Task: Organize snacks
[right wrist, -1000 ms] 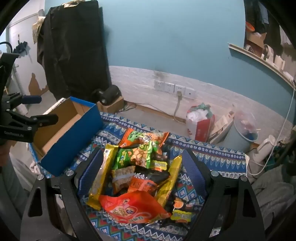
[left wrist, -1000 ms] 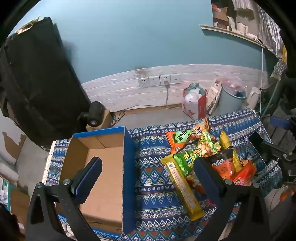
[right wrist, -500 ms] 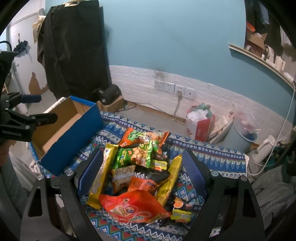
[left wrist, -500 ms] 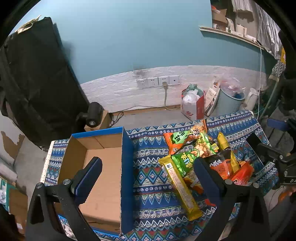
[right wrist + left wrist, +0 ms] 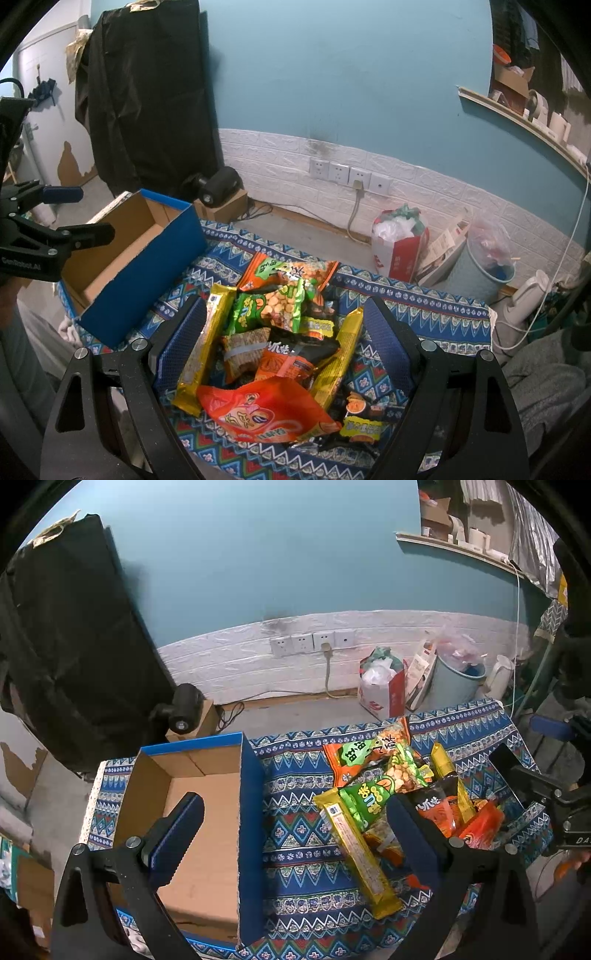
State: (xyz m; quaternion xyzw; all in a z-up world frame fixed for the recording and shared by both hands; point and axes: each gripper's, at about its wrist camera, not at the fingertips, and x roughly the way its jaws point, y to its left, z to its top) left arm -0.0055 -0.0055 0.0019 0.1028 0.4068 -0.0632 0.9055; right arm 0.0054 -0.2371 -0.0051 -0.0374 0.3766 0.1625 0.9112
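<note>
Both tools were spread and empty, the right tool [image 5: 284, 339] poised over the heaped snack packets [image 5: 275, 336] on the patterned worktop [image 5: 295, 834], presumably to take one, the left tool [image 5: 295, 823] hovering beside the empty blue box [image 5: 251, 812], the likely destination.

Lower packets [image 5: 240, 354] half buried under others

"CenRobot.AI" stands in white on the left gripper [image 5: 79, 218] body. Beside it, the snack packets [image 5: 269, 339] carry Chinese characters, perhaps "小爪佬" on the black one.
</note>
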